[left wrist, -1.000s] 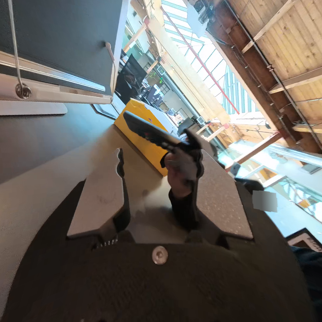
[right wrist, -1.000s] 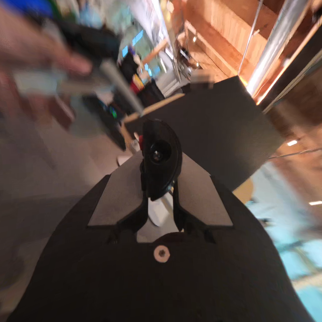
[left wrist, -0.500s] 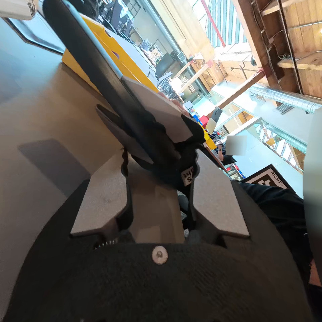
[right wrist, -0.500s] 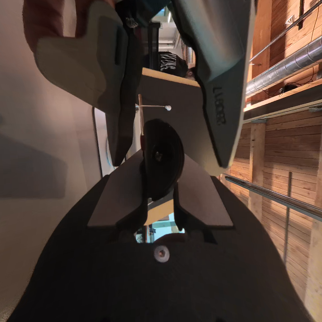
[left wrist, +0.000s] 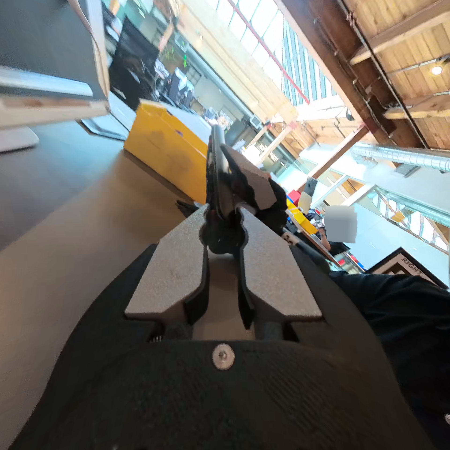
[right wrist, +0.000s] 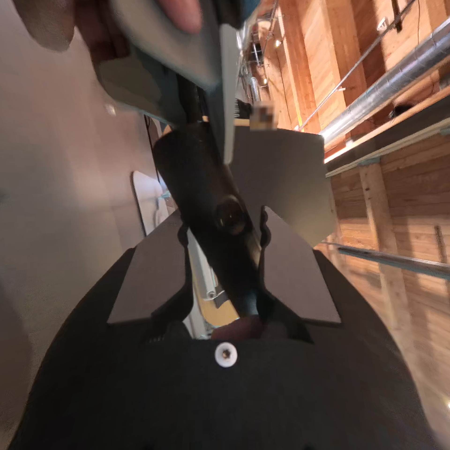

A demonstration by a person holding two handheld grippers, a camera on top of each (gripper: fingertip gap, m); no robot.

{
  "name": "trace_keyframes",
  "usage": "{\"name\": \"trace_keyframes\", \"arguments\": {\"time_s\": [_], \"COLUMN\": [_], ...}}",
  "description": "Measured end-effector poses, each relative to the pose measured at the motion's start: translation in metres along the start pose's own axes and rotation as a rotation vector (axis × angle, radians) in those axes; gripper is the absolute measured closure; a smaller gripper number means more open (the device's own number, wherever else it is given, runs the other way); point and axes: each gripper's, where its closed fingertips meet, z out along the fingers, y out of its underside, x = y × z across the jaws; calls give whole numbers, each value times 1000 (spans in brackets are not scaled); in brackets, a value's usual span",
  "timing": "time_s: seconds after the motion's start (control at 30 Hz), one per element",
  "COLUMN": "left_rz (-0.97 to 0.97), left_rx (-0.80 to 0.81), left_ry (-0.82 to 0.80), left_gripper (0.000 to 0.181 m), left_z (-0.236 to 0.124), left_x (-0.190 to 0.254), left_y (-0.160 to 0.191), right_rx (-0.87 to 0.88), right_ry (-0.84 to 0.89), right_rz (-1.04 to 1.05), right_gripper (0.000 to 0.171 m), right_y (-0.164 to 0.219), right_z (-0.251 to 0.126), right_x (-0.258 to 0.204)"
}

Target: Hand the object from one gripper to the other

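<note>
A long black remote control is the object. In the left wrist view my left gripper is shut on its near end, and the remote sticks up and away from the fingers. One grey finger of the right gripper lies beside the remote just beyond. In the right wrist view the remote runs diagonally between the spread fingers of my right gripper, which stands open around it. The left gripper clamps the remote's far end at the top, blurred, with a hand behind it.
A yellow box stands on the tan table just behind the grippers. A dark board with a pale frame rises at the left. A person's dark sleeve is at the right. A dark panel stands behind the remote. My two grippers' fingertips are within a few centimetres of each other.
The left gripper, open before, has closed on the remote's end. The right gripper, shut on the remote before, has spread its fingers, and the remote now lies tilted between them.
</note>
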Motion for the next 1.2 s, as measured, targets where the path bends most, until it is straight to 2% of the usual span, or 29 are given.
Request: {"name": "trace_keyframes", "arguments": {"time_s": [0.2, 0.37, 0.43, 0.5, 0.57, 0.7, 0.77, 0.83, 0.87, 0.9, 1.0, 1.07, 1.2], "left_rz": [82, 63, 84, 115, 198, 357, 385, 410, 418, 423, 484, 586, 912], "left_rx": [160, 393, 383, 355, 271, 153, 115, 75, 60, 54, 57, 71, -79], "left_ry": [-42, -40, -104, -107, -173, -231, -206, -160, -152, -156, -240, -323, -619], "left_gripper": [166, 169, 172, 173, 173, 174, 174, 174, 175, 177, 174, 158, 127], "left_z": [-16, -44, -46, -41, -33, -22, -18, -11, -9, -8, -16, -25, -34], "left_x": [-3, -5, -12, -9, -11, -1, 7, 18, 20, 20, 13, 11, -14], "left_y": [-29, -61, -61, -58, -50, -40, -35, -28, -26, -25, -33, -41, -37], "right_rx": [64, 217, 308, 345, 312, 160, 100, 39, 17, 2, -2, -15, 25], "right_ry": [-32, 14, -61, -163, -297, -505, -578, -591, -599, -616, -709, -705, -805], "right_rz": [420, 934, 1158, 1298, 1318, 1181, 1073, 927, 864, 843, 996, 1166, 1607], "right_gripper": [108, 122, 123, 124, 114, 103, 111, 138, 148, 149, 150, 151, 150], "right_y": [7, 8, 2, -3, -7, -8, -13, -13, -14, -15, -18, -8, 5], "right_z": [-6, -21, -25, -24, -19, -13, -12, -10, -9, -9, -9, -5, -8], "right_x": [19, 68, 75, 70, 51, 0, -24, -43, -50, -55, -57, -49, -30]}}
